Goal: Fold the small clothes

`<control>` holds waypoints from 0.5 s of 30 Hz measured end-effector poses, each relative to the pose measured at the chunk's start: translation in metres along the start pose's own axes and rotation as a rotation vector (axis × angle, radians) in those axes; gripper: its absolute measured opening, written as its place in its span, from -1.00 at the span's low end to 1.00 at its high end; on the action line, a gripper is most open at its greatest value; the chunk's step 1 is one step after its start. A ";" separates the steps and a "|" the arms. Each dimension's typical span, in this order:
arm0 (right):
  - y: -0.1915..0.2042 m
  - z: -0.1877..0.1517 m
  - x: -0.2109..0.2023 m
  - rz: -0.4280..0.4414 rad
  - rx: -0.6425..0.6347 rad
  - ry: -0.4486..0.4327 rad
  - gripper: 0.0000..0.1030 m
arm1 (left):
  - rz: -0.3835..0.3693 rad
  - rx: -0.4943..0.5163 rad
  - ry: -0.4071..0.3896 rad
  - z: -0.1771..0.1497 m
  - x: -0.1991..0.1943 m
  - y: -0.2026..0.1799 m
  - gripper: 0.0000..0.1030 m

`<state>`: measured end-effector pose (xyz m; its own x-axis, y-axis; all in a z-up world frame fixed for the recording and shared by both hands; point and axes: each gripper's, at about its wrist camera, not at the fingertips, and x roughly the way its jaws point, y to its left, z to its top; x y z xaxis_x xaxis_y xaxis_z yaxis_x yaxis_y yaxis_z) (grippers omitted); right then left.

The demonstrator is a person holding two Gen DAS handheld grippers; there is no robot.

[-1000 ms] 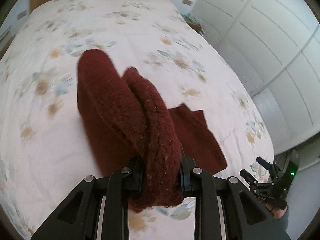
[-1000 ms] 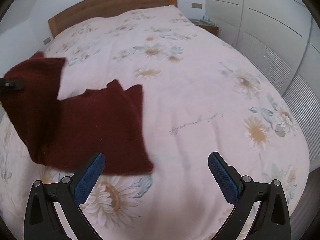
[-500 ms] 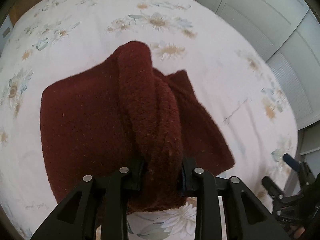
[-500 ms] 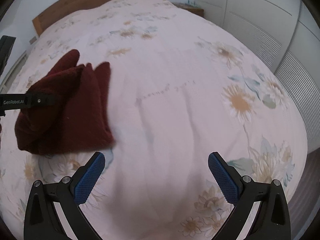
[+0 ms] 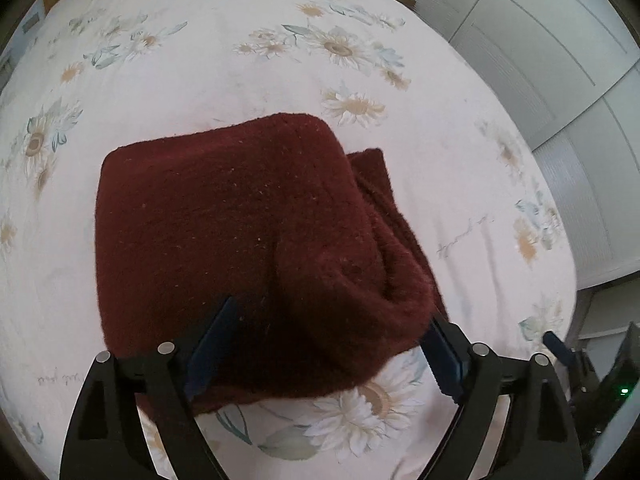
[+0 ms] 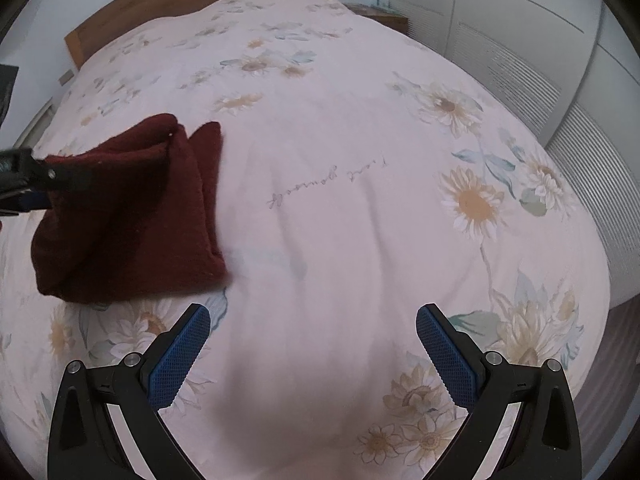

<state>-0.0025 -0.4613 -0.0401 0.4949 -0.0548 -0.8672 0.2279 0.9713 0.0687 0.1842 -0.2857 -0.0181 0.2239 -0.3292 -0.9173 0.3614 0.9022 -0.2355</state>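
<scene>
The dark red fuzzy knit garment (image 5: 240, 232) lies folded on the bed with the pale pink daisy-print cover (image 5: 200, 60), toward the bed's near edge and, in the right wrist view, at the left of the frame (image 6: 132, 216). The left hand-held gripper (image 5: 320, 344) stands with its blue-padded jaws spread wide; the near edge of the garment bulges up between them, with nothing pinched, though the right pad looks just beside or touching the cloth's bulged corner, and which cannot be told. The right hand-held gripper (image 6: 312, 352) is also spread wide, holds nothing, and hovers over bare cover well apart from the garment. Judgement: one fold appears laid, top layer resting on the lower; a second layer edge shows offset along the garment's right side (image 5: 376, 184), so alignment is imperfect. Step in hand appears to be releasing and settling the fold. To do it well: lift the left hand-held gripper straight up and back so the pads do not drag the fuzzy top layer; then press the raised lump at the near right corner flat. Risk: the knit clings to the ribbed pads and the fold opens on withdrawal. The thick cloth will likely spring rather than crease.
</scene>
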 end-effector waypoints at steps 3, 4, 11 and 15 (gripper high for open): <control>0.008 0.006 -0.007 0.012 -0.021 -0.012 1.00 | -0.035 -0.010 -0.038 0.004 -0.023 0.007 0.95; 0.011 0.009 -0.010 0.016 -0.029 -0.015 1.00 | -0.040 -0.021 -0.059 0.006 -0.033 0.012 0.95; 0.053 0.045 -0.022 0.080 -0.107 -0.023 1.00 | 0.039 -0.056 -0.125 0.010 -0.080 0.057 0.96; 0.088 0.078 -0.022 0.178 -0.140 -0.004 0.99 | 0.112 -0.072 -0.128 -0.007 -0.089 0.096 0.96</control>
<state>0.0721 -0.3930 0.0240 0.5199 0.1199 -0.8458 0.0183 0.9883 0.1514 0.1929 -0.1678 0.0384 0.3737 -0.2543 -0.8920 0.2632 0.9512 -0.1609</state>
